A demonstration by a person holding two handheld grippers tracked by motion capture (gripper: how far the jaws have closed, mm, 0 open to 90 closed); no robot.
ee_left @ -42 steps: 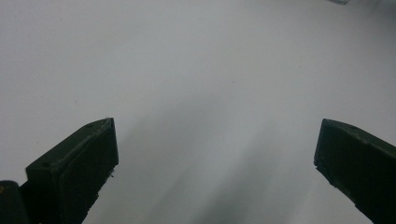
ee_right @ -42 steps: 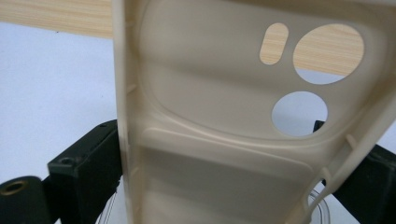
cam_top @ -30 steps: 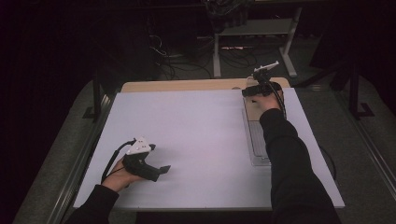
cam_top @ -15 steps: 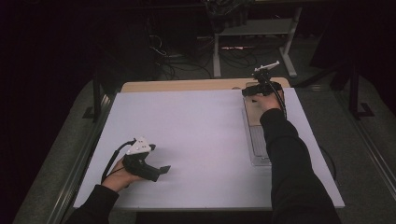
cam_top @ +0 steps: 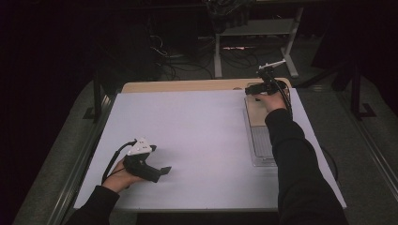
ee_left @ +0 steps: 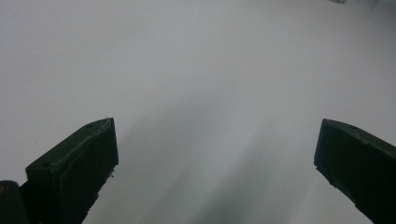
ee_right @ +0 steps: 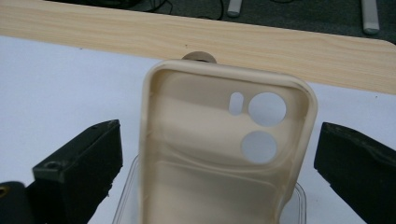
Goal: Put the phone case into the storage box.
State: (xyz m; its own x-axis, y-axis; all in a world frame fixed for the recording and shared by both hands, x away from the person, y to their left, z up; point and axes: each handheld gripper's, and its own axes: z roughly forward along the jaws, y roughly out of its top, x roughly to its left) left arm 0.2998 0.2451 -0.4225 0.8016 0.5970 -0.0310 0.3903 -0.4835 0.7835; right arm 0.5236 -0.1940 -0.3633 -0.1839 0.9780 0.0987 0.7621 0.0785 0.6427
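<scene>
Nothing has shifted since the earlier frames. Right gripper [ee_right: 217, 154] straddles the beige phone case [ee_right: 224, 154], jaws wide and not touching it (case lies in a clear tray [cam_top: 261, 149]). Left gripper [cam_top: 162, 171] rests wide open on the white table [cam_top: 202, 136].

Black long sleeves [cam_top: 300, 168]; black left gripper [cam_top: 162, 171], grey plate, black cable
</scene>
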